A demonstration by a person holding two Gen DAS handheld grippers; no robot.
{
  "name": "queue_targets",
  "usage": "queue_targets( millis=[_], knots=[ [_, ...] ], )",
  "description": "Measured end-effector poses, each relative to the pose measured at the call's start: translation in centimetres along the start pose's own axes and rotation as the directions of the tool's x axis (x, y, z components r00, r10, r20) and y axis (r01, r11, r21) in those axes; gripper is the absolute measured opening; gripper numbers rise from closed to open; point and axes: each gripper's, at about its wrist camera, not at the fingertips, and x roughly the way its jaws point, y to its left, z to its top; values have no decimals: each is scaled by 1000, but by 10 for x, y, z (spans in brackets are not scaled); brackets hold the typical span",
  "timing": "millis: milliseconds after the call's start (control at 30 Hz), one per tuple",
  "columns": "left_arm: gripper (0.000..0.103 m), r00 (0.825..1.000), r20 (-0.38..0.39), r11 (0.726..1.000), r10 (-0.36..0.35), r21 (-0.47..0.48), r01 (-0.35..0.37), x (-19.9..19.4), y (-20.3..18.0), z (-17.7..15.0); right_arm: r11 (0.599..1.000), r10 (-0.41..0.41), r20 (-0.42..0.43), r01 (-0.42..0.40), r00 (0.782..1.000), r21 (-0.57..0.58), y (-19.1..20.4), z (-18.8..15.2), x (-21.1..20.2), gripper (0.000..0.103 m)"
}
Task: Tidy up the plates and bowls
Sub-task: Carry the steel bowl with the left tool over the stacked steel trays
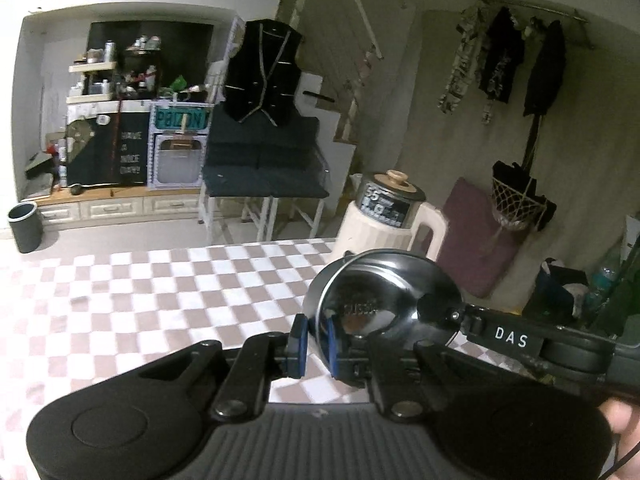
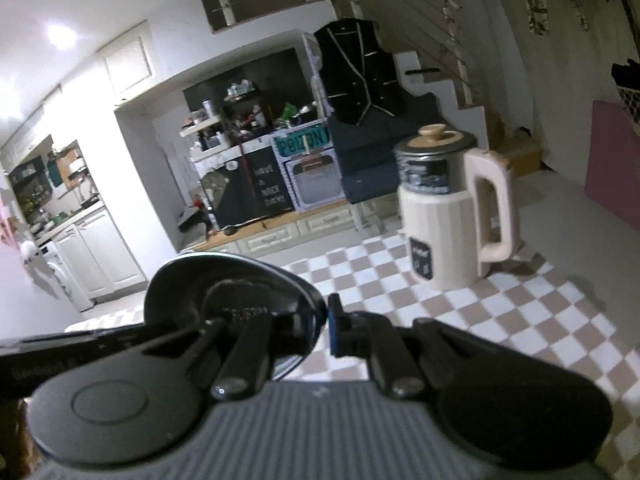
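While gripped: bowl [image 1: 384, 292] above tablecloth [image 1: 160, 288].

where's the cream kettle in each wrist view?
Left wrist: cream kettle right of centre, at the checkered table's far edge, behind the held steel bowl.
Right wrist: upper right, standing on the table.
Shared landmark: black vest hanging behind.
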Motion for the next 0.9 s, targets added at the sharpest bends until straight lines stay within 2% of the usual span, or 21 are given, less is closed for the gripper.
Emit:
queue_targets(
  millis=[267, 467, 767, 900],
  knots=[
    [11, 997, -2, 997, 80, -16, -81, -52, 42, -21, 996, 78, -54, -81, 995, -48, 59, -28, -6, 10],
    [11, 984, -11, 982, 176, -72, -176, -80, 88, -40, 977, 151, -106, -164, 983, -133, 112, -42, 13, 11],
    [11, 958, -14, 944, 287, -164, -285, -128, 152, -64, 947, 252, -234, -290, 939, -142, 179, -66, 46, 11],
    [11, 945, -42, 924, 325, -199, -326, -142, 177, -77, 929, 269, -274, -324, 923, -178, 212, -81, 51, 11]
  ],
)
